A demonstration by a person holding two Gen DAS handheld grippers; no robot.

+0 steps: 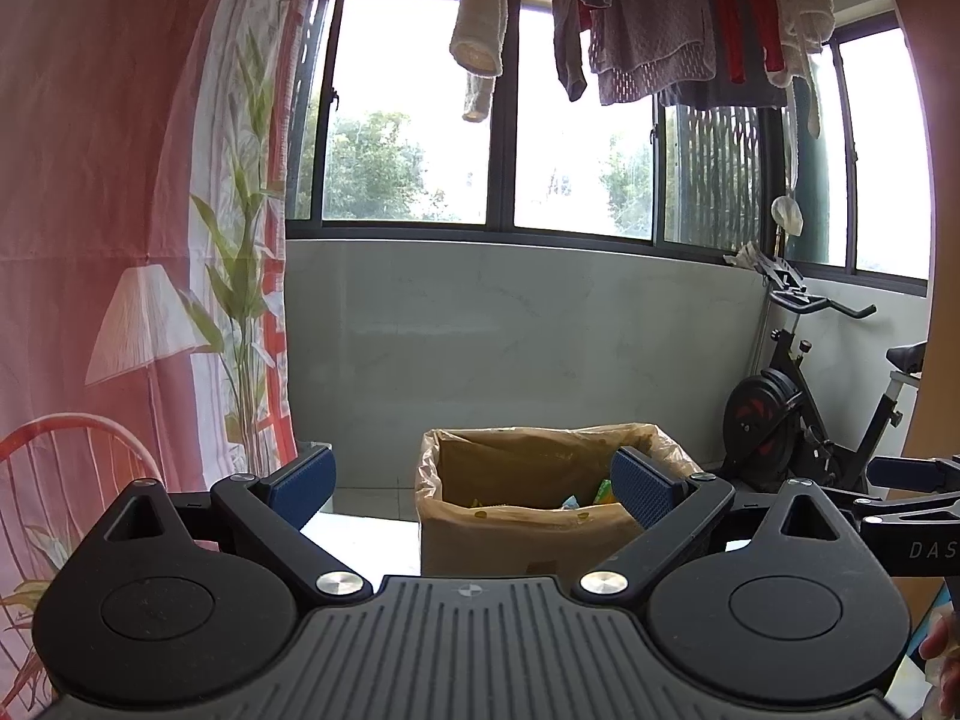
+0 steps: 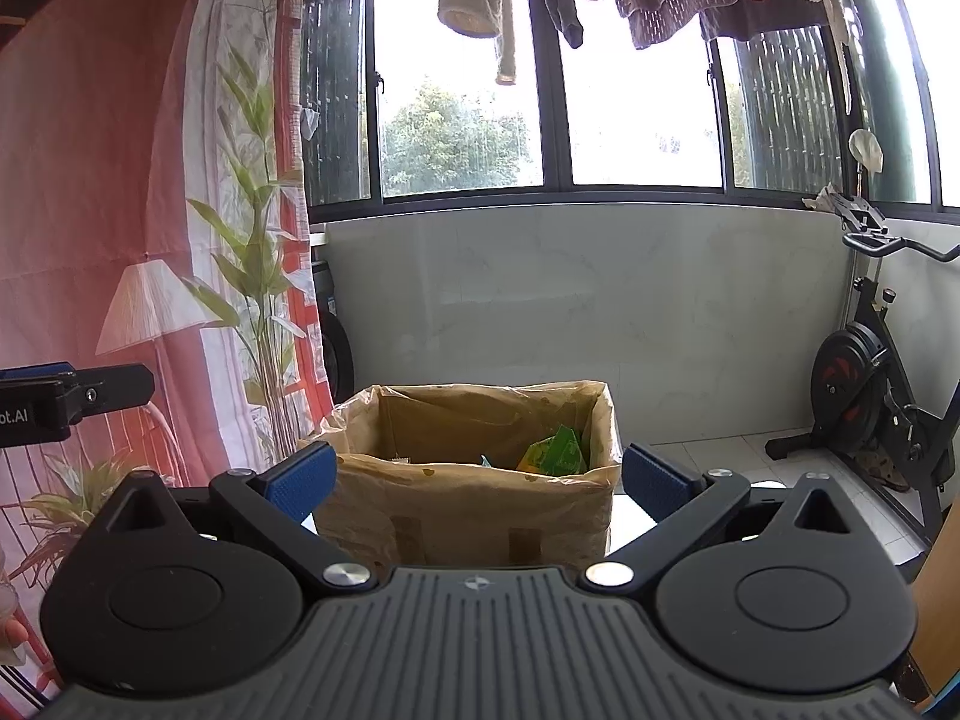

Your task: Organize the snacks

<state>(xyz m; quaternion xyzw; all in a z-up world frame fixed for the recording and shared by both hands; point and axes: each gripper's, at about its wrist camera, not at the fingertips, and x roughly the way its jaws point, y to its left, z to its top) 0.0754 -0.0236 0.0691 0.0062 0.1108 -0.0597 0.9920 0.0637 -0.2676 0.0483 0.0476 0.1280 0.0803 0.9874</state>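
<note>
A cardboard box (image 1: pixel 516 534) lined with a clear plastic bag stands ahead on a pale surface; green and blue snack packets (image 1: pixel 600 492) show inside it. In the right wrist view the same box (image 2: pixel 468 510) sits straight ahead with a green snack packet (image 2: pixel 555 450) leaning in its right corner. My left gripper (image 1: pixel 474 489) is open and holds nothing, its blue pads wide apart in front of the box. My right gripper (image 2: pixel 480 480) is open too, nothing between its fingers, pads on either side of the box's near wall. Each gripper shows at the edge of the other's view.
A pink printed curtain (image 1: pixel 120 240) hangs at the left. An exercise bike (image 1: pixel 804 408) stands at the right by the grey wall under the windows. Laundry (image 1: pixel 660 18) hangs overhead. A hand (image 1: pixel 945 654) shows at the lower right edge.
</note>
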